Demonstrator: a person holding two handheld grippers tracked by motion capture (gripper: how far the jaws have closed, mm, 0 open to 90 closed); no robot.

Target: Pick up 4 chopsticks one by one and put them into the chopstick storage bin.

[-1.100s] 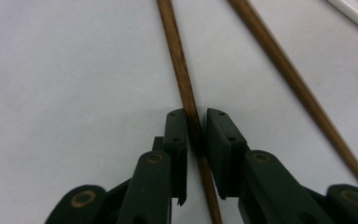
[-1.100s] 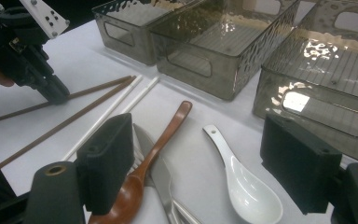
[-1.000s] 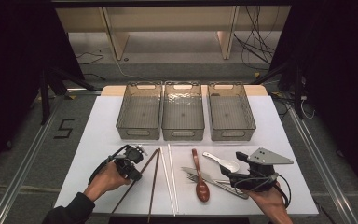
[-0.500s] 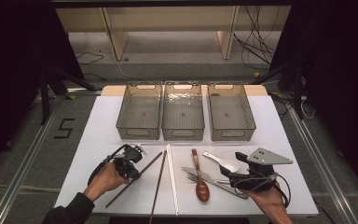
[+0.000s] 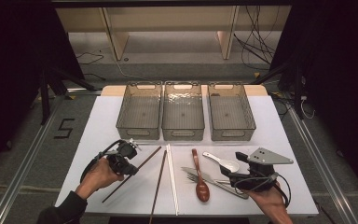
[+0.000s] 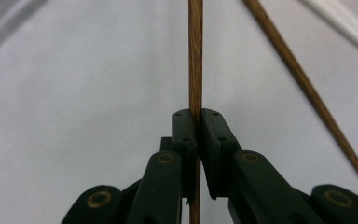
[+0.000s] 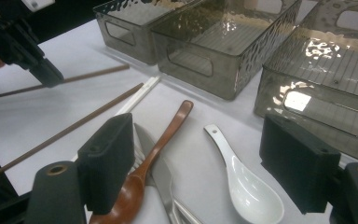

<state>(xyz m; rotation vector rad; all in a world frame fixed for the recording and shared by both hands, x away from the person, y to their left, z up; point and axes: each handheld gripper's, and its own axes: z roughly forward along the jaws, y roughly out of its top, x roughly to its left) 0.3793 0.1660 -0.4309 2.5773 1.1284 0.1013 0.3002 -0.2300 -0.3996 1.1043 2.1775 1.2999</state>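
Observation:
My left gripper (image 5: 131, 169) is shut on a brown wooden chopstick (image 5: 147, 158), which runs diagonally across the white table. In the left gripper view the jaws (image 6: 196, 114) clamp the stick (image 6: 195, 56) near its middle. A second brown chopstick (image 5: 158, 179) lies just to the right, apart from it. My right gripper (image 5: 235, 176) rests near the front right with its jaws wide open (image 7: 196, 158) and nothing between the pads. Ahead of it lie a wooden spoon (image 7: 163, 140) and a white ceramic spoon (image 7: 242, 182).
Three smoky clear bins (image 5: 139, 132) (image 5: 182, 133) (image 5: 233, 132) stand side by side at the back of the table. A pair of white chopsticks (image 5: 171, 179) lies mid-table. A metal knife and fork (image 5: 209, 177) lie under the wooden spoon (image 5: 199, 179).
The left gripper has risen a little with the chopstick, whose near end has swung left, away from the second chopstick. The right gripper has stayed put.

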